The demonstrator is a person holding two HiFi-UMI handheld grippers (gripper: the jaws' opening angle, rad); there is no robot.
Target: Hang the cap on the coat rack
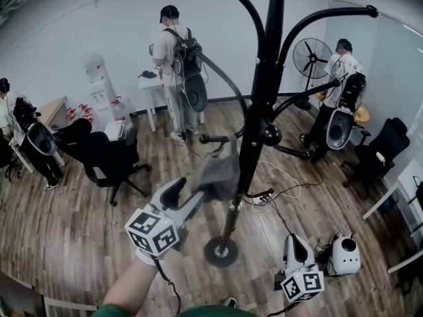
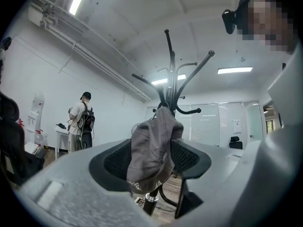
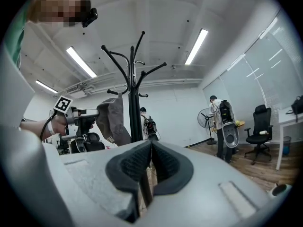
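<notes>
the left hand-held gripper [image 1: 201, 191] is released, its jaws spread wide on either side of the grey cap [image 2: 154, 150], which hangs on a lower hook of the black coat rack [image 1: 261, 91]. the right hand-held gripper [image 3: 150, 167] is clenched on nothing, right of the rack's base.

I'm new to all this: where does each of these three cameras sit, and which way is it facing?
Head view: on the person's head, facing steeply down at the coat rack and grey cap; shows a forearm, left tool and right tool.
Left gripper view: on the left tool, looking along its open jaws at the cap hanging on the rack.
Right gripper view: on the right tool, facing the rack from the side; shows its shut jaws.
Head and right gripper views both show the left tool at the cap.
</notes>
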